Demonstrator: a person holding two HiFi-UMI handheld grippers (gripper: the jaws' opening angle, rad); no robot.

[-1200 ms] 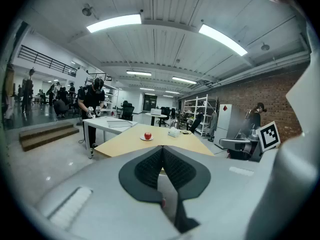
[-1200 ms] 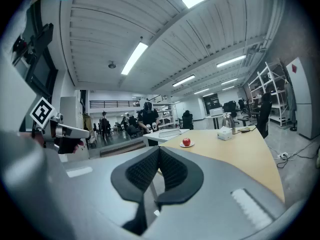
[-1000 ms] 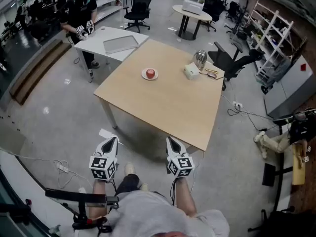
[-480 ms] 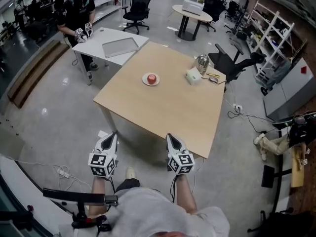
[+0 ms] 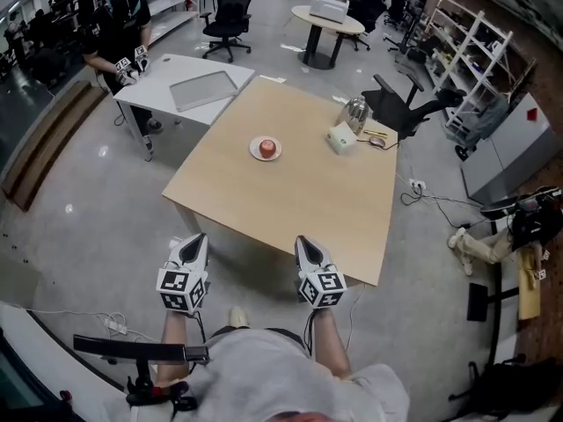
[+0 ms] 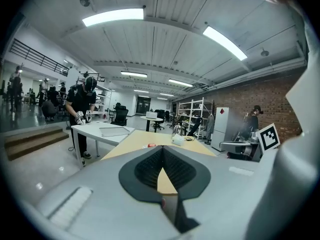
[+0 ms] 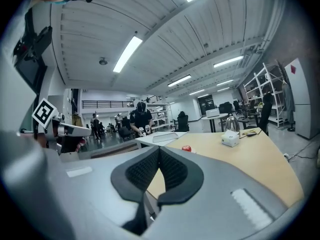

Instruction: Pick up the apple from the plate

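Both claws are pinched shut w/ nothing in them. L gripper: pads meet at the tips in its own view, only table showing through the gap behind them. R gripper: same, tips together, empty. Both sit at the near edge of the wooden table, pointing across it.

Progress: basically zero. No pick yet, approach only. The apple sits on the plate around mid-table, well apart from both claws. Left to do, imo: close the distance, open one claw, get the pads round the apple, lift it.

Containers: the small plate holds just the apple. White box and a shiny metal pot stand at the far right of the table; contents can't tell. Flat grey tray on the white table beyond, nothing visible in it.
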